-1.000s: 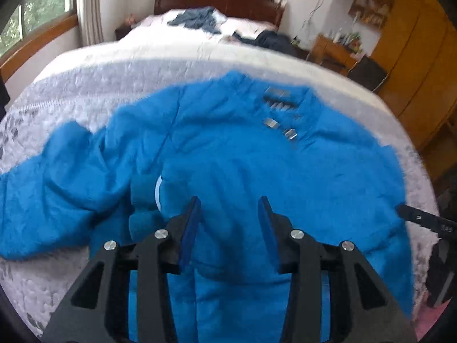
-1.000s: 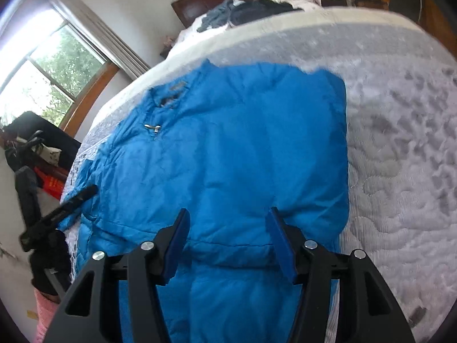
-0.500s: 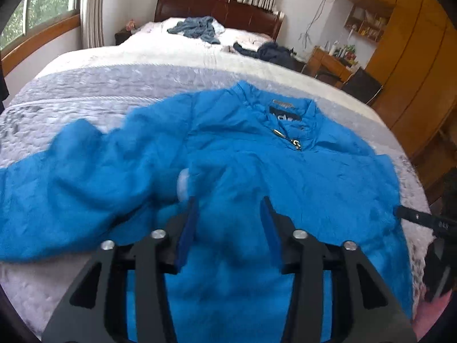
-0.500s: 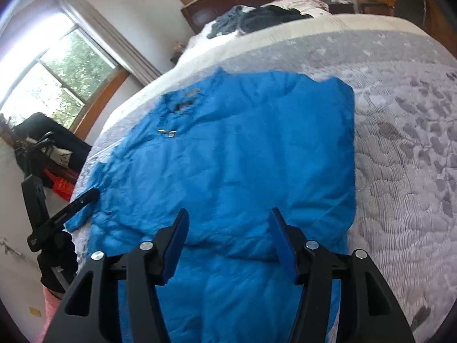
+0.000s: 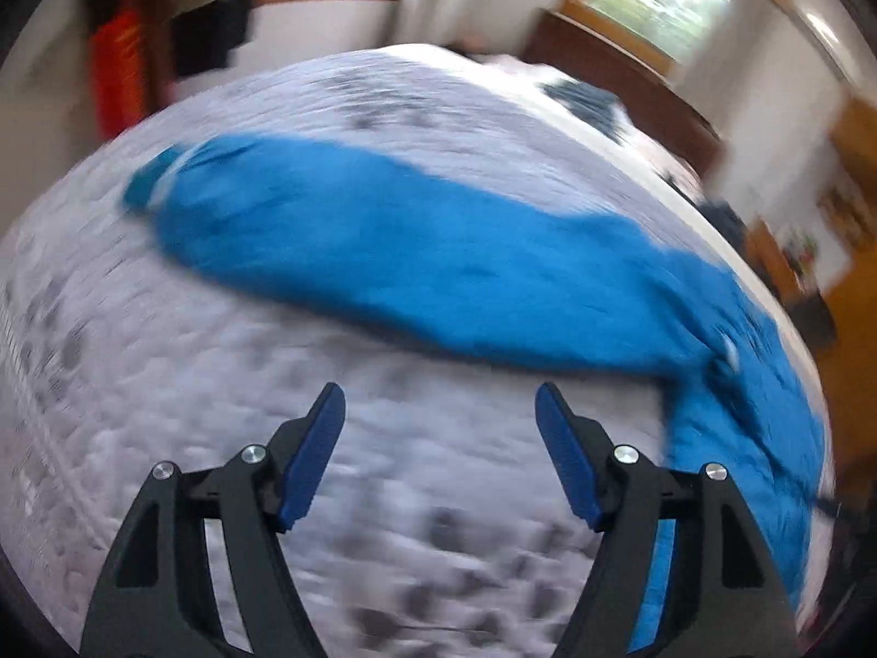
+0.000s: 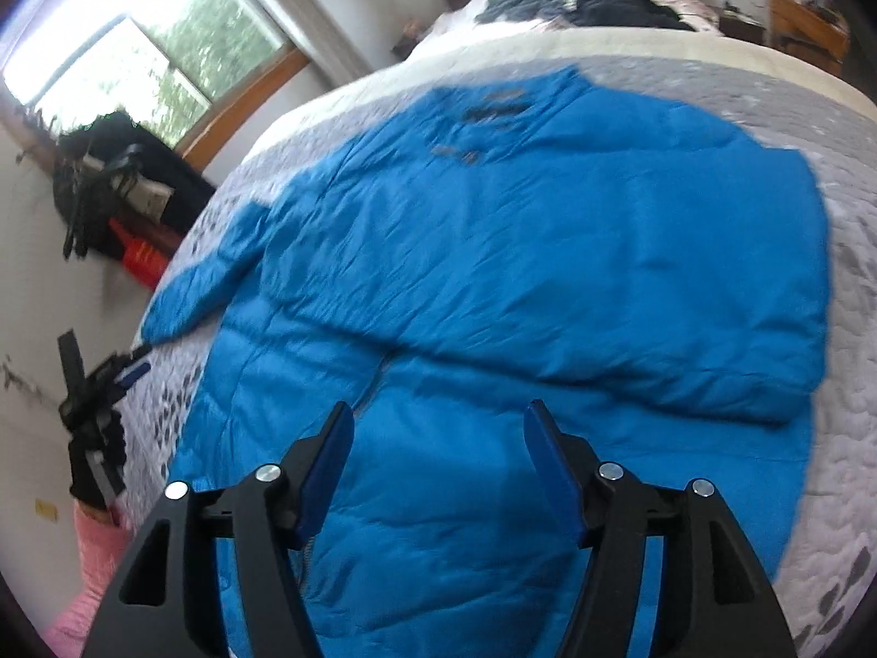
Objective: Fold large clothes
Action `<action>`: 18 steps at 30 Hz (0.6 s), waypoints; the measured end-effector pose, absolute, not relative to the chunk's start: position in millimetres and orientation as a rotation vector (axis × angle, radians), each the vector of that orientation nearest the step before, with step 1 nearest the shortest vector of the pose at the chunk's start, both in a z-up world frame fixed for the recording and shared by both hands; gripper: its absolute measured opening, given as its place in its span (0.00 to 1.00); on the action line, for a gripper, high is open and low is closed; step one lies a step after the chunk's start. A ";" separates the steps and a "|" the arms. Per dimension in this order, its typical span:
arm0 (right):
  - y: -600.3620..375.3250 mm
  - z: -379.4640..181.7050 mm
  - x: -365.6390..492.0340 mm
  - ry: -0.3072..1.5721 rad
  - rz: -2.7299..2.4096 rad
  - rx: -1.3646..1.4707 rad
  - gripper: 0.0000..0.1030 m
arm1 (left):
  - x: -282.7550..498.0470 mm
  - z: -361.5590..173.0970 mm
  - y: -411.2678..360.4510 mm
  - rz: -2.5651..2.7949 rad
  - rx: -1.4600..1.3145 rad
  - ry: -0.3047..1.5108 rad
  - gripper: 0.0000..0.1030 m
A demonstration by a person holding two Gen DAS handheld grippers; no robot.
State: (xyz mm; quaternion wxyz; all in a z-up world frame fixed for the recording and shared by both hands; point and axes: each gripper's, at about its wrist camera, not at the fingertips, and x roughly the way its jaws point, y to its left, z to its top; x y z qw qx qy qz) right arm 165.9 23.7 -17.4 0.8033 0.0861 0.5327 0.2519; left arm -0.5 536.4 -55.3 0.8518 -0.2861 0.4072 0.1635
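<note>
1. Blue and puffy, the jacket [image 6: 520,285] lies spread flat on the bed [image 6: 855,329], collar toward the headboard end and hem toward the foot edge.
2. One sleeve [image 5: 383,252] stretches out sideways across the grey patterned bedspread toward the bed's left edge; its cuff [image 5: 148,186] is a darker blue. The left wrist view is blurred, so finer detail of the sleeve cannot be told.
3. On the other side, the jacket's right sleeve is folded in over the chest, making a straight edge near the bed's right side.
4. The right hand-held gripper [image 6: 433,460] hovers over the lower half of the jacket with its blue-padded fingers spread wide and nothing between them.
5. The left hand-held gripper [image 5: 438,438] is over bare bedspread, just short of the outstretched sleeve, fingers likewise spread apart and empty.
6. In the right wrist view the left hand-held gripper shows again at the bed's left edge, held in a black-gloved hand [image 6: 93,455] with a pink sleeve [image 6: 93,576] below.
7. Dark clothes [image 6: 581,0] lie heaped at the headboard end of the bed.
8. A window [image 6: 137,55] with a wooden sill is in the wall beyond the bed's left side.
</note>
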 end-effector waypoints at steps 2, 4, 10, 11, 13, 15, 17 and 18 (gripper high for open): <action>34.9 -21.1 163.0 1.153 0.545 0.152 0.63 | -3.0 -62.9 559.2 0.354 -0.675 0.838 0.68; 43.9 -25.0 161.4 1.163 0.547 0.128 0.63 | 0.9 -71.8 580.2 0.354 -0.749 0.819 0.66; 48.3 -30.8 163.5 1.161 0.532 0.116 0.64 | 17.2 -83.0 618.1 0.361 -0.860 0.747 0.64; 47.3 -31.4 164.4 1.163 0.531 0.118 0.64 | 19.6 -83.6 622.7 0.363 -0.872 0.737 0.63; 47.0 -33.9 166.3 1.167 0.526 0.121 0.64 | 25.1 -84.7 629.5 0.380 -0.878 0.729 0.58; 47.2 -37.0 168.1 1.170 0.525 0.125 0.64 | 31.0 -86.1 636.4 0.413 -0.872 0.726 0.43; 47.2 -39.0 168.7 1.171 0.525 0.125 0.64 | 31.0 -85.8 639.5 0.438 -0.879 0.724 0.32; 47.2 -39.6 168.4 1.170 0.526 0.123 0.65 | 30.8 -85.9 642.7 0.449 -0.892 0.717 0.22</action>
